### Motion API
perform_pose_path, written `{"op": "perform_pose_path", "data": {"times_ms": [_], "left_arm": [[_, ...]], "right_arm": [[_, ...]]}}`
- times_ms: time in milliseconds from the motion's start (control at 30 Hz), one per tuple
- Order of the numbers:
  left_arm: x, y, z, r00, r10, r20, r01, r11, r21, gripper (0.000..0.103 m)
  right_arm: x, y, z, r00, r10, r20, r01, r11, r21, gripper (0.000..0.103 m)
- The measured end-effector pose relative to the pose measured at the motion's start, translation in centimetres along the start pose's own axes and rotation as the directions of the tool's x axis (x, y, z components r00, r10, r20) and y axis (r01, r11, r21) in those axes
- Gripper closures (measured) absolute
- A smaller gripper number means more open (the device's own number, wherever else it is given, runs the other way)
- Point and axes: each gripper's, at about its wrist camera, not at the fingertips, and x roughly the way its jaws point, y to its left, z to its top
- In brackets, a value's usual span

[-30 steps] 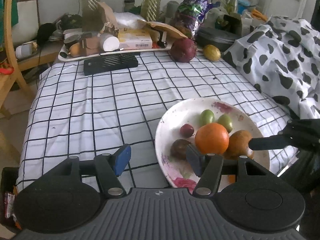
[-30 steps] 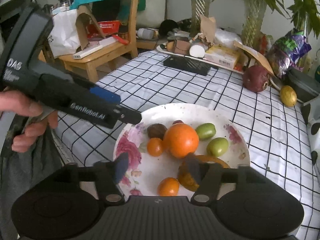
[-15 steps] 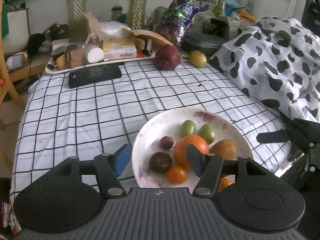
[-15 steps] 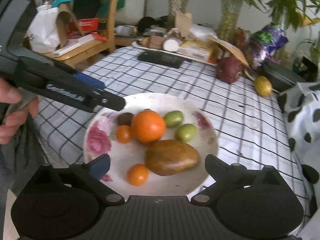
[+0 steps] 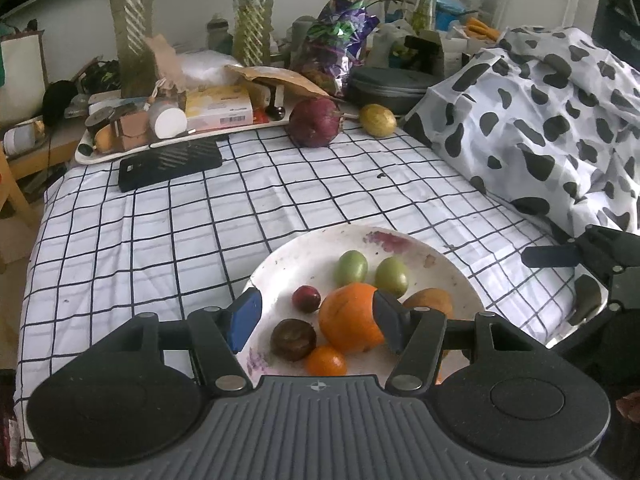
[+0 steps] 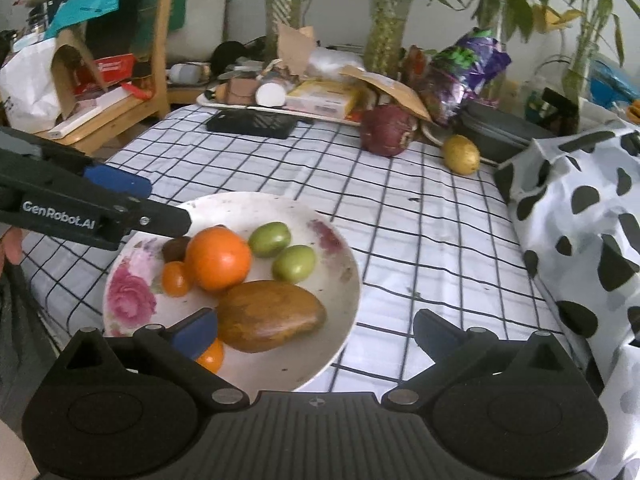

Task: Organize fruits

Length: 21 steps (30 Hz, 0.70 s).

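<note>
Hovering over the plate, both claws are held open, empty; only the right view shows the brown mango whole.

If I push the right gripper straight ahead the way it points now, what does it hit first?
Most likely the brown mango on the plate: it lies just ahead of the right gripper, whose jaws stand wide open and empty. Depth is hard to judge, so it could pass just above it.

— What colours do you have on the plate?

— I see white with pink roses on its left rim, one big orange, two green fruits, a brown mango.

— And the cloth?

— I read the tablecloth as white with a dark grid; a white sheet with black blotches covers the right edge.
</note>
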Motion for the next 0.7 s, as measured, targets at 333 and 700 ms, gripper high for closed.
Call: {"op": "perform_pose_path", "data": {"times_ms": [333, 700], "left_arm": [[0.7, -0.6, 0.6, 1.000, 0.016, 0.001, -0.016, 0.999, 0.035, 0.043], [1.8, -1.0, 2.0, 0.999, 0.022, 0.043, -0.027, 0.993, 0.114, 0.043]], "right_arm": [[0.2, -2.3, 0.1, 0.998, -0.066, -0.006, 0.066, 0.991, 0.116, 0.000], [1.8, -4.8, 1.3, 0.990, -0.144, -0.007, 0.143, 0.972, 0.185, 0.000]]}}
